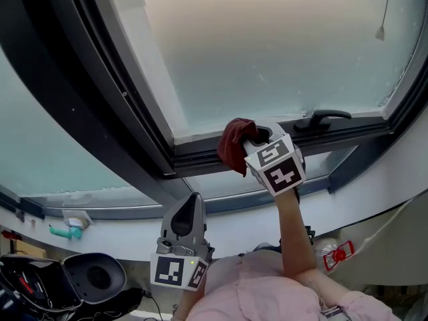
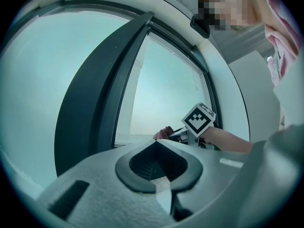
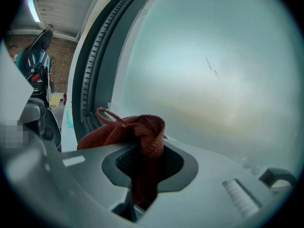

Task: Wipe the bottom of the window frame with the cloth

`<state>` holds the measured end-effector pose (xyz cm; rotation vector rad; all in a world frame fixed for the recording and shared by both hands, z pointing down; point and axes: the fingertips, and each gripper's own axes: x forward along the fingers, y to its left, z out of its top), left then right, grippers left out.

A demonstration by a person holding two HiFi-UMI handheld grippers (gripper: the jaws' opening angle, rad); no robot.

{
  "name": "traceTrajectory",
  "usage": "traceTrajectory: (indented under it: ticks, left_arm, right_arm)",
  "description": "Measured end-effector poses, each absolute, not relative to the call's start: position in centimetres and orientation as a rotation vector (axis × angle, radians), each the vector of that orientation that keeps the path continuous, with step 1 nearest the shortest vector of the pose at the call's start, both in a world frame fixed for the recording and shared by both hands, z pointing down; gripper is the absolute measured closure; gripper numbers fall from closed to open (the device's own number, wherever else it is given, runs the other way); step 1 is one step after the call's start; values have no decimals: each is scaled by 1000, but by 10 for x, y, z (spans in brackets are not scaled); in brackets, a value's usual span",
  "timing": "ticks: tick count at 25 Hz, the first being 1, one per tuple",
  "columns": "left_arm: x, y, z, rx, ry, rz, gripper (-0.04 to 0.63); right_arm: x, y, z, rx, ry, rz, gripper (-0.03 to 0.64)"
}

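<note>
A dark red cloth (image 1: 235,144) is bunched against the bottom rail of the dark window frame (image 1: 200,158), below the frosted pane. My right gripper (image 1: 253,139) is shut on the cloth, which bulges out between its jaws as a knotted wad (image 3: 137,132). My left gripper (image 1: 190,206) hangs lower and nearer, away from the frame, its jaws closed with nothing between them (image 2: 159,163). In the left gripper view the cloth (image 2: 164,133) and the right gripper's marker cube (image 2: 198,119) show far off at the sill.
A black window handle (image 1: 322,119) sits on the frame right of the cloth. A thick dark mullion (image 1: 87,92) runs diagonally at left. A teal object (image 1: 65,232) lies on the white ledge, and an open black case (image 1: 73,279) is at lower left.
</note>
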<state>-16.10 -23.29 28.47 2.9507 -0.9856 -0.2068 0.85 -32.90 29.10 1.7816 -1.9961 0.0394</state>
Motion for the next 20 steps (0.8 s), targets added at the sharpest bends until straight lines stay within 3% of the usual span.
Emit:
traceTrajectory:
  ticks: [20]
  left_arm:
    - [-160,-233,284,2959,-974,-208,597]
  right_arm:
    - [33,-320,291,1847,-1982,67,543]
